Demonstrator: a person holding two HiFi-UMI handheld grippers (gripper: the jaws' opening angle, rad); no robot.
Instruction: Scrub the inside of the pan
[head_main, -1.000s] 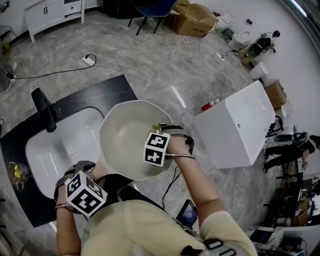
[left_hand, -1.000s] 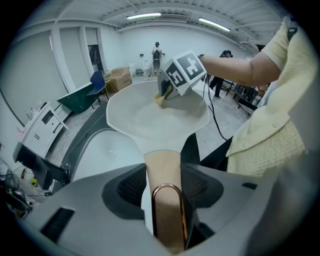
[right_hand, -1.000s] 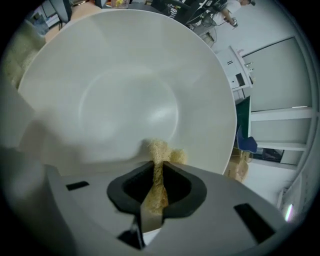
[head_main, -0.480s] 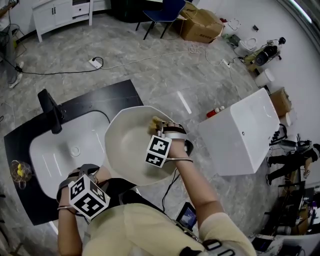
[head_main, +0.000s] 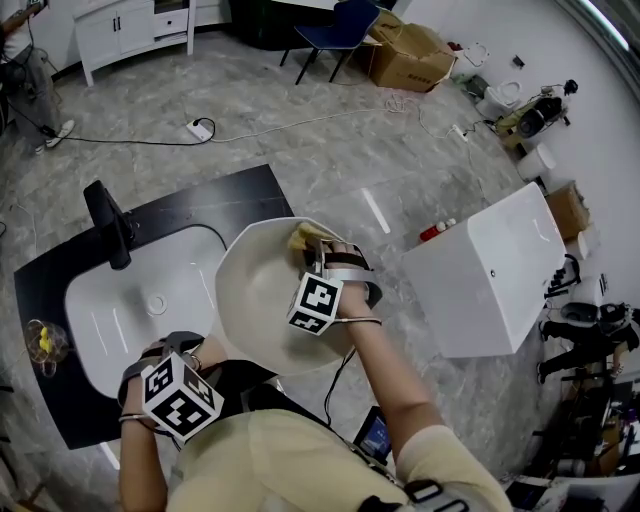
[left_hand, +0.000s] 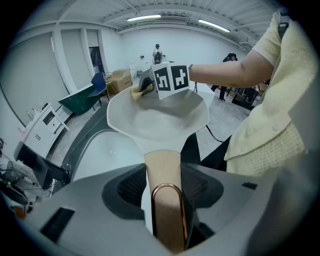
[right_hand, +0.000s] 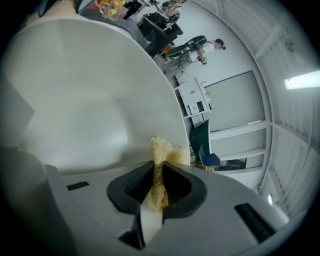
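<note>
A white pan (head_main: 255, 290) with a faceted rim is held tilted above the sink edge. Its tan handle (left_hand: 162, 172) with a copper hanging loop sits clamped in my left gripper (left_hand: 167, 200), which shows at the lower left of the head view (head_main: 180, 395). My right gripper (head_main: 315, 262) reaches into the pan's far upper side, shut on a yellow fibrous sponge (right_hand: 161, 155). The sponge (head_main: 303, 238) presses against the inner wall (right_hand: 100, 100) near the rim. From the left gripper view, the sponge (left_hand: 137, 91) shows at the pan's far edge.
A white basin (head_main: 120, 315) is set in a black counter (head_main: 210, 200) with a black tap (head_main: 108, 222). A white cabinet (head_main: 490, 275) stands to the right. A glass holding something yellow (head_main: 42, 342) sits at the counter's left end. Cables and boxes lie on the floor beyond.
The right gripper has carried the sponge from the pan's middle right up toward the far rim. The pan and left gripper have stayed about where they were; the head view has shifted slightly.
</note>
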